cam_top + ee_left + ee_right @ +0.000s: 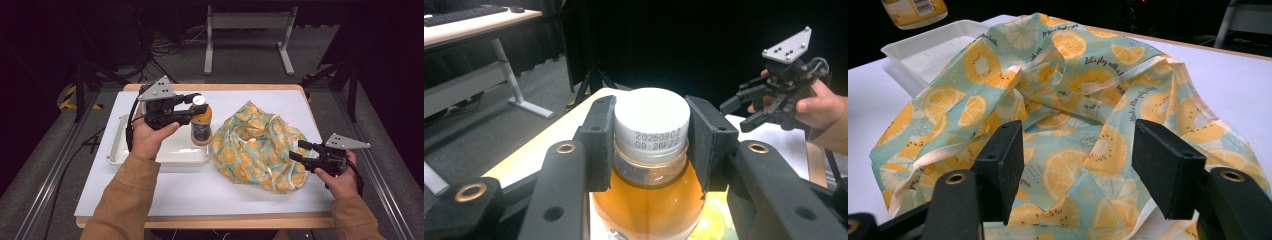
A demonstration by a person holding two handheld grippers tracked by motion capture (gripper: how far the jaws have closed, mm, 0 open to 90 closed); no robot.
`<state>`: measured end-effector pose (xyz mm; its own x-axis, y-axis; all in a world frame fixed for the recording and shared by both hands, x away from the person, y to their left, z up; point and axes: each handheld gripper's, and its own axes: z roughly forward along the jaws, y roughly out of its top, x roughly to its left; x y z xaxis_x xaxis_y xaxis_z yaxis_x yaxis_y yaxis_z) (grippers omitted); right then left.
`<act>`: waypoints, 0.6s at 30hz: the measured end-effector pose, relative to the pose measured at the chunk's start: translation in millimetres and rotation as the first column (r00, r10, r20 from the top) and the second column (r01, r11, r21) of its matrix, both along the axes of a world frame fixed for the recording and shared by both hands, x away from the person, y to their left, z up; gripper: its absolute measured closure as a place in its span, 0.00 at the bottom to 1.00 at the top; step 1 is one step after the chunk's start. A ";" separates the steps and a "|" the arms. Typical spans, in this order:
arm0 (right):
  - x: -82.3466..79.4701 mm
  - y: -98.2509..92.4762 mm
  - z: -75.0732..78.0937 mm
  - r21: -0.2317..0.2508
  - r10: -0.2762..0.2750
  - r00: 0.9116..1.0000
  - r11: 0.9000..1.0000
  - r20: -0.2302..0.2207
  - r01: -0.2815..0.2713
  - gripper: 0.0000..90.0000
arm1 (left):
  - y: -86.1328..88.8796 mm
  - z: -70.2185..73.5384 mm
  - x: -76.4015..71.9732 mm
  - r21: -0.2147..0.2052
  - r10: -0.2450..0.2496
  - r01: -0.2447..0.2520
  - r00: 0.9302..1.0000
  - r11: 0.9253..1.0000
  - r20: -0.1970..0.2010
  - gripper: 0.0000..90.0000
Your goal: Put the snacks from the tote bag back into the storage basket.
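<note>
Between the jaws of the left gripper [198, 106] a bottle [202, 125] of amber drink is hanging upright – the pads are pinching its white cap [651, 120] from both sides, and in the left gripper view the neck and shoulder are dropping straight down below them. Its long axis is standing vertical, base pointing at the table. In the high view the bottle is sitting over the right end of the white tray [120, 150], just beside the edge of the fruit-print cloth bag [260, 145]; whether the base is resting on the tray or clear of it I can't tell from that angle, though the right gripper view is showing the bottle's bottom [915, 12] up above the tray rim, so it looks lifted.

The relation that matters: the bag is lying to the right of the bottle as the high view shows it, w/ its mouth gaping upward near the middle of the crumpled cloth. So the left hand is the nearer one to the bottle (it is already carrying it) & the bag opening is a short sideways hop away.

The right gripper [300, 151] is waiting at the bag's far right edge, jaws spread – the pads are standing apart over the cloth, pressing on nothing. My guess is it is lining up to catch the rim & hold the mouth open while the bottle is coming across and going down, cap up
</note>
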<state>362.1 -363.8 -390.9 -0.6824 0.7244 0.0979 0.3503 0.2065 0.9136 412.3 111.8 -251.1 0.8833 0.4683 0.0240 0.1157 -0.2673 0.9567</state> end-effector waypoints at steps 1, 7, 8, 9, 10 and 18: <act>-0.1 0.4 -0.2 -0.002 -0.002 1.000 1.000 -0.001 0.002 0.43 | 0.8 -1.2 0.9 0.002 0.007 -0.007 1.000 1.000 -0.002 0.65; 0.1 0.9 -1.1 -0.006 0.003 1.000 1.000 -0.001 -0.003 0.43 | 4.5 -11.2 4.9 0.017 0.049 -0.049 0.999 0.999 -0.013 0.65; 0.2 0.7 -1.3 -0.006 0.002 1.000 1.000 -0.001 -0.002 0.42 | 5.3 -12.6 5.4 0.023 0.053 -0.053 0.999 0.998 -0.013 0.65; 0.1 0.7 -1.4 -0.002 0.001 1.000 1.000 -0.001 -0.001 0.42 | 6.2 -15.3 6.4 0.032 0.063 -0.063 0.998 0.998 -0.023 0.65; 0.1 0.6 -1.5 -0.002 0.001 1.000 1.000 -0.002 -0.001 0.42 | 6.7 -17.8 7.2 0.038 0.074 -0.072 0.997 0.997 -0.034 0.65; 0.2 1.2 -2.0 -0.005 0.002 1.000 1.000 -0.002 -0.002 0.42 | 12.3 -33.8 13.4 0.069 0.102 -0.097 0.993 0.993 -0.067 0.65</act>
<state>362.4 -362.6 -392.8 -0.6837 0.7234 0.0960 0.3521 0.2117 0.9117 425.8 124.1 -285.0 0.8329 0.5534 -0.0027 0.2110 -0.3131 0.9260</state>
